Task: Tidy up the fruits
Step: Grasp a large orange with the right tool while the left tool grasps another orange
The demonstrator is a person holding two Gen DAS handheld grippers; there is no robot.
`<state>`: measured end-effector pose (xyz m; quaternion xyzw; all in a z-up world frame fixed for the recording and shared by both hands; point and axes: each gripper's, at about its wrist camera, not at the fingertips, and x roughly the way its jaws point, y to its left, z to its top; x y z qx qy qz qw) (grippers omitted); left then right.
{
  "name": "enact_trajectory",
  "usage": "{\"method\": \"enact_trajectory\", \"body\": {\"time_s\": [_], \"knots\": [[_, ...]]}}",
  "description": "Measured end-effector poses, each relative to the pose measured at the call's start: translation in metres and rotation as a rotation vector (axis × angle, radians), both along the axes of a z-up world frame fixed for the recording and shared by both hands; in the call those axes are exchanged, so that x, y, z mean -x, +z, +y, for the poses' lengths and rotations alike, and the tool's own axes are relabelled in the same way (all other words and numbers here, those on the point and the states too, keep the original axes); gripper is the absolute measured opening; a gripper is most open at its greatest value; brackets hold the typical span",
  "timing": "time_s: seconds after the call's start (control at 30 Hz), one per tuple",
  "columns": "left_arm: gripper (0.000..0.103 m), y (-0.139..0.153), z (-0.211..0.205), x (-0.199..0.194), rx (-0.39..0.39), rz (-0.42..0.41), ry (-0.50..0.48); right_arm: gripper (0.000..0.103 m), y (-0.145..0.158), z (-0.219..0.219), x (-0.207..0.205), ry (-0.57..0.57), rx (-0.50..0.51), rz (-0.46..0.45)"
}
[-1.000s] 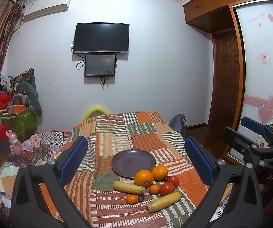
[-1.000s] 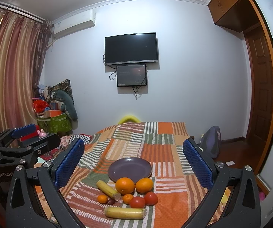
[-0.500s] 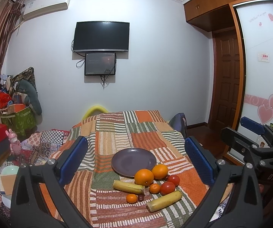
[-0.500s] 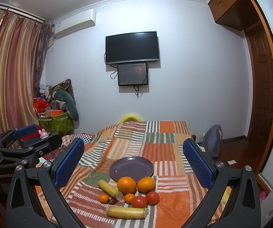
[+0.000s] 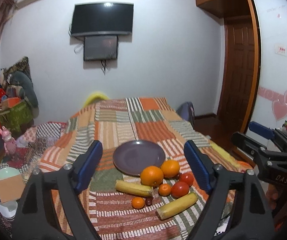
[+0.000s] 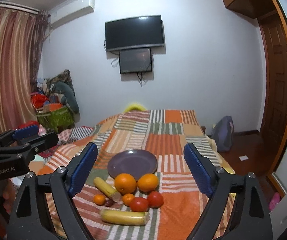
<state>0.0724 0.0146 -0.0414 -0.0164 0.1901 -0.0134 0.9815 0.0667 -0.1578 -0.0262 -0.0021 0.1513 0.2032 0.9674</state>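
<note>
Purple and round, the empty ceramic plate [image 5: 139,156] lies on the patchwork striped bedcover [image 5: 153,128], and the fruits lie beside its near rim: two big oranges [image 5: 151,175] touching it, then red tomatoes [image 6: 139,204], small mandarins [image 6: 99,199] and two yellow bananas [image 6: 125,217] with long axes almost crosswise. Both the left claw [image 5: 143,166] and the right claw [image 6: 140,170] hang above and before the fruits, jaws just closing partway yet wide apart with nothing between them. I judge neither is clearly nearer, and nothing blocks the way.
</note>
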Motion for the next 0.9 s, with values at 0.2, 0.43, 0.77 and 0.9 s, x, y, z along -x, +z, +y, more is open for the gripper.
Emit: {"method": "enact_trajectory", "body": {"time_s": [0.2, 0.43, 0.77, 0.9], "knots": [[0.076, -0.034, 0.004, -0.05, 0.004, 0.142, -0.021, 0.081, -0.023, -0.007, -0.029, 0.0, 0.051, 0.077], [0.076, -0.079, 0.001, -0.11, 0.037, 0.317, -0.071, 0.081, -0.053, -0.008, -0.066, 0.043, 0.095, 0.222], [0.076, -0.145, -0.019, -0.169, 0.049, 0.507, -0.114, 0.081, -0.099, -0.002, -0.11, 0.09, 0.16, 0.384], [0.076, -0.162, -0.022, -0.183, 0.067, 0.55, -0.118, 0.081, -0.109, 0.001, -0.122, 0.118, 0.152, 0.432]]}}
